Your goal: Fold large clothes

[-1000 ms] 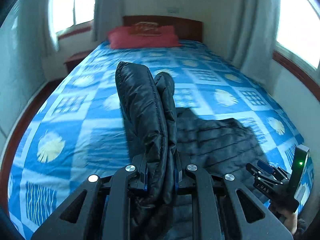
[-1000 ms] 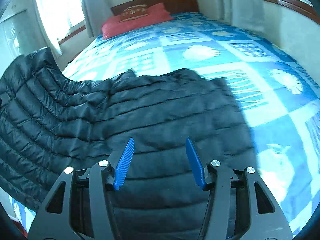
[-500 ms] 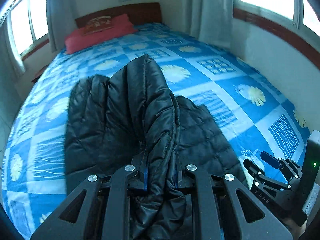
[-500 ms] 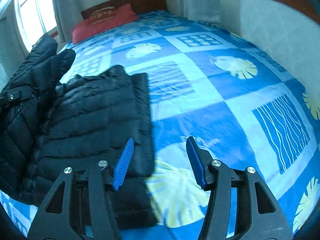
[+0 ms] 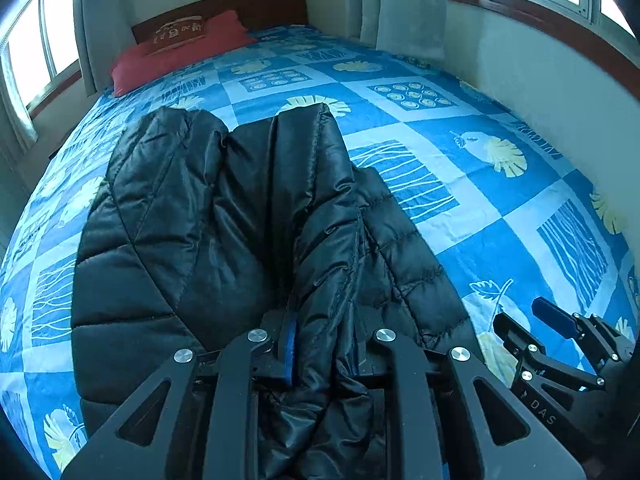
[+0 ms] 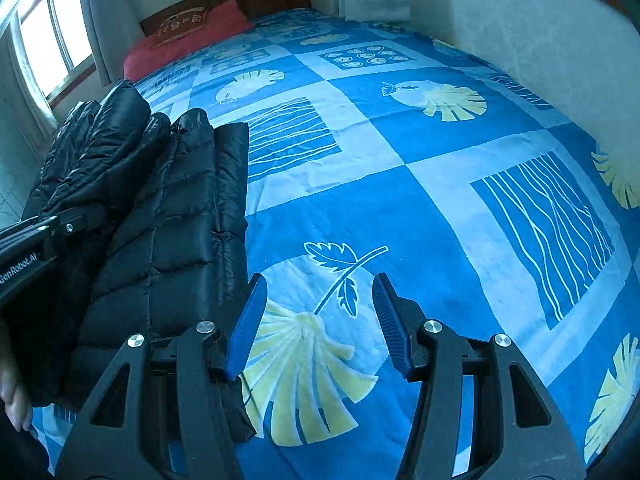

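Note:
A black quilted puffer jacket [image 5: 208, 216] lies on the bed, one side folded over the other. My left gripper [image 5: 324, 336] is shut on a bunched edge of the jacket near the bed's front and holds it a little above the lower layer. In the right wrist view the jacket [image 6: 180, 208] lies at the left with the left gripper's body [image 6: 48, 232] over it. My right gripper [image 6: 320, 320] is open and empty over bare bedspread just right of the jacket. It also shows at the lower right of the left wrist view [image 5: 536, 328].
The bed [image 6: 400, 184] has a blue bedspread with pale leaf and shell squares. A red pillow [image 5: 180, 52] lies against the wooden headboard [image 5: 256, 4]. A wall [image 6: 520, 32] runs along the bed's right side. Windows and curtains stand left and right.
My left gripper has carried the jacket's edge over to the right, laying the lifted side flatter across the jacket. My right gripper has moved right, off the jacket to bare bedspread.

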Demonstrator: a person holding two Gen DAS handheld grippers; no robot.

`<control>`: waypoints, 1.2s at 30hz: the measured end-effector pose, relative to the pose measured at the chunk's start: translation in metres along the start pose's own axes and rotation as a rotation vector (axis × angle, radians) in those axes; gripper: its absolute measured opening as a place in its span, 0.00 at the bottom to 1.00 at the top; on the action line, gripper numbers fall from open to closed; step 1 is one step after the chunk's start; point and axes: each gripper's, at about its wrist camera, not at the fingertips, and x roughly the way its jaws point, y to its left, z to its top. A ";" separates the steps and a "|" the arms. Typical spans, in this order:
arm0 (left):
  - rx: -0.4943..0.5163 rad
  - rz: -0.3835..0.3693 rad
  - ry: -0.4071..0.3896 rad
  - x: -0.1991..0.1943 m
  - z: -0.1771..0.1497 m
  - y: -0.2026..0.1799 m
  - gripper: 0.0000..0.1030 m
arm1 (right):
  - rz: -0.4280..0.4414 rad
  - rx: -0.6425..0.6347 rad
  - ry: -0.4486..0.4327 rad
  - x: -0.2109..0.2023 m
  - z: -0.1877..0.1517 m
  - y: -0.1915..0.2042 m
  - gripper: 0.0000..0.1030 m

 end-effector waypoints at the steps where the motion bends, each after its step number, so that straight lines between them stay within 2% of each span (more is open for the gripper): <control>1: 0.000 -0.003 -0.003 -0.003 0.000 -0.001 0.21 | -0.001 0.000 -0.003 -0.001 0.000 -0.001 0.54; 3: 0.003 -0.010 -0.013 -0.012 0.000 -0.004 0.28 | -0.006 0.001 -0.012 -0.007 0.000 -0.001 0.58; 5: -0.006 -0.048 -0.033 -0.028 0.000 -0.007 0.44 | -0.012 -0.003 -0.021 -0.014 -0.001 0.001 0.59; 7: -0.025 -0.092 -0.062 -0.049 0.000 -0.008 0.53 | -0.012 -0.003 -0.028 -0.019 -0.001 0.002 0.59; 9: -0.034 -0.148 -0.094 -0.072 0.000 -0.007 0.54 | -0.006 -0.002 -0.035 -0.026 -0.001 0.005 0.59; 11: -0.032 -0.167 -0.140 -0.093 -0.002 -0.003 0.54 | 0.009 0.005 -0.045 -0.034 0.000 0.008 0.60; 15: -0.074 -0.117 -0.252 -0.136 -0.012 0.036 0.61 | 0.075 0.025 -0.074 -0.049 0.008 0.023 0.63; 18: -0.156 -0.039 -0.277 -0.144 -0.026 0.082 0.62 | 0.146 0.020 -0.088 -0.057 0.017 0.045 0.67; 20: -0.207 0.030 -0.275 -0.141 -0.037 0.113 0.62 | 0.201 0.024 -0.084 -0.059 0.022 0.059 0.74; 22: -0.266 0.085 -0.262 -0.136 -0.051 0.144 0.62 | 0.276 0.032 -0.059 -0.055 0.029 0.078 0.76; 24: -0.315 0.109 -0.244 -0.131 -0.063 0.164 0.62 | 0.303 0.030 -0.036 -0.048 0.034 0.095 0.80; 26: -0.373 0.118 -0.223 -0.124 -0.079 0.186 0.62 | 0.293 0.023 0.007 -0.035 0.037 0.111 0.82; 28: -0.410 0.114 -0.207 -0.117 -0.087 0.197 0.62 | 0.318 0.028 0.080 -0.017 0.035 0.122 0.82; 30: -0.452 0.084 -0.188 -0.111 -0.096 0.206 0.62 | 0.400 0.041 0.149 -0.003 0.031 0.127 0.48; 31: -0.478 0.052 -0.179 -0.107 -0.099 0.207 0.62 | 0.390 0.028 0.142 -0.004 0.031 0.128 0.36; 32: -0.500 0.018 -0.172 -0.105 -0.102 0.209 0.62 | 0.387 0.021 0.122 -0.006 0.032 0.126 0.28; 34: -0.534 -0.073 -0.160 -0.097 -0.104 0.206 0.62 | 0.370 0.031 0.071 -0.015 0.038 0.113 0.23; 36: -0.538 -0.121 -0.152 -0.089 -0.107 0.199 0.62 | 0.335 0.043 0.042 -0.017 0.043 0.095 0.21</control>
